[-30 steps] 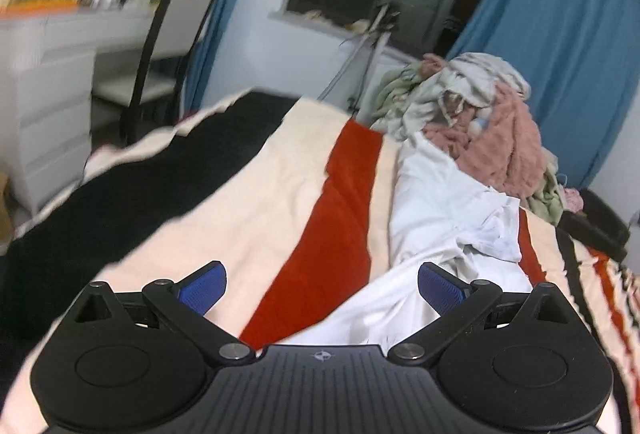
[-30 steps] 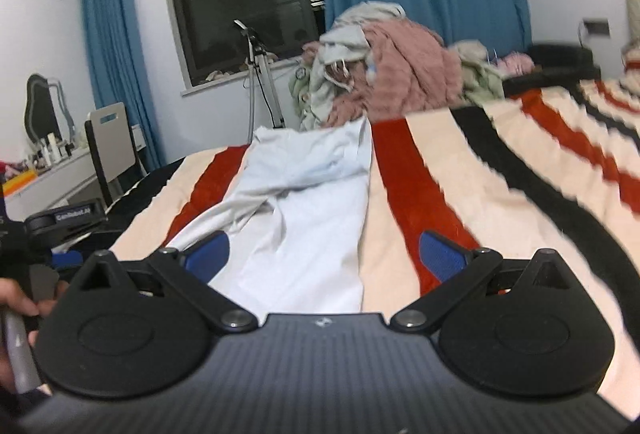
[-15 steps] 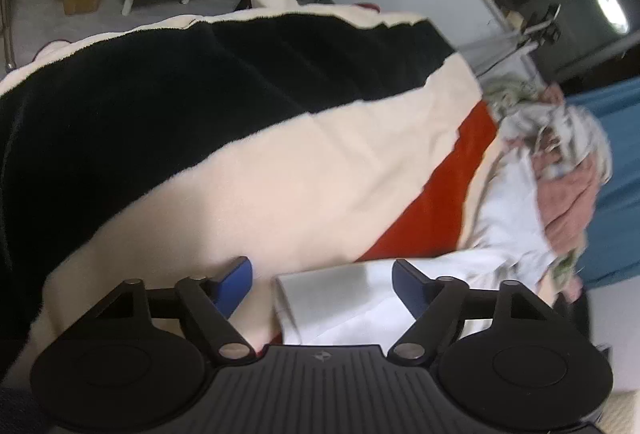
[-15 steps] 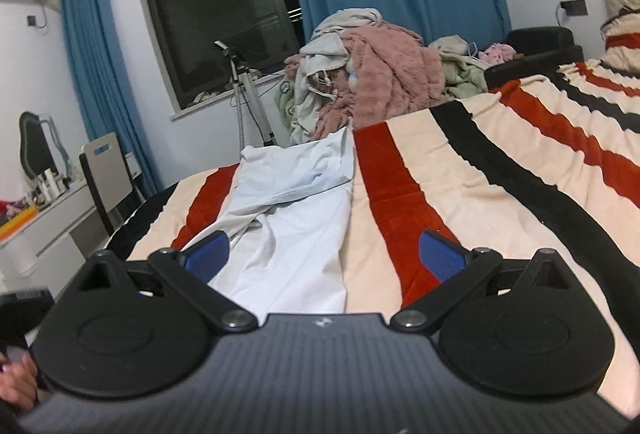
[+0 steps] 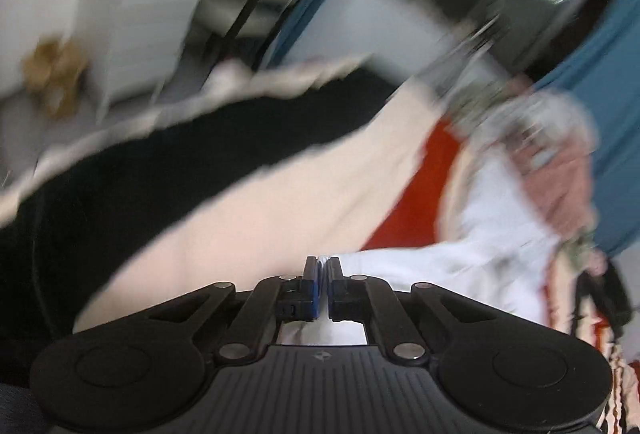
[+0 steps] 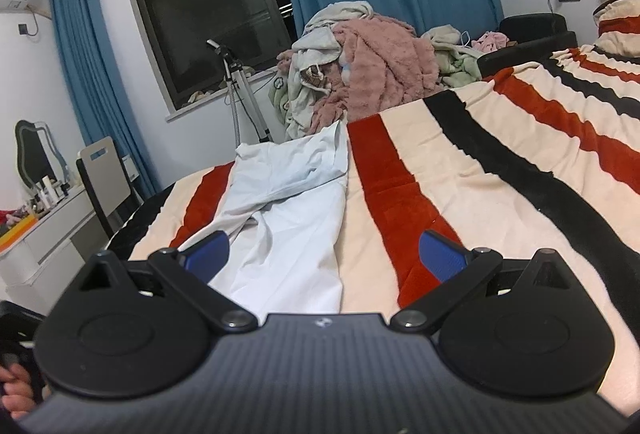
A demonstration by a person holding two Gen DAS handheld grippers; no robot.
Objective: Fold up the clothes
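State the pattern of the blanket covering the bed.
Cream with red and black stripes; the blanket shows best in the right wrist view.

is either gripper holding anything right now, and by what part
The left gripper is shut on the white trousers at a leg end. The right gripper is open, holding nothing.

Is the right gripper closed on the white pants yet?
No, the right gripper is wide open above the white pants, its blue pads apart and holding nothing.

left view: motion-blurred; dresser (image 5: 132,6) and clothes pile (image 5: 536,138) ahead are smeared
trouser hem: pinch point hidden between left gripper (image 5: 323,284) pads, grip on trousers (image 5: 472,266) unconfirmed
right view: near end of trousers (image 6: 288,234) hidden behind right gripper (image 6: 322,252) body
bottom-left corner: hand (image 6: 16,390) cut off by edge
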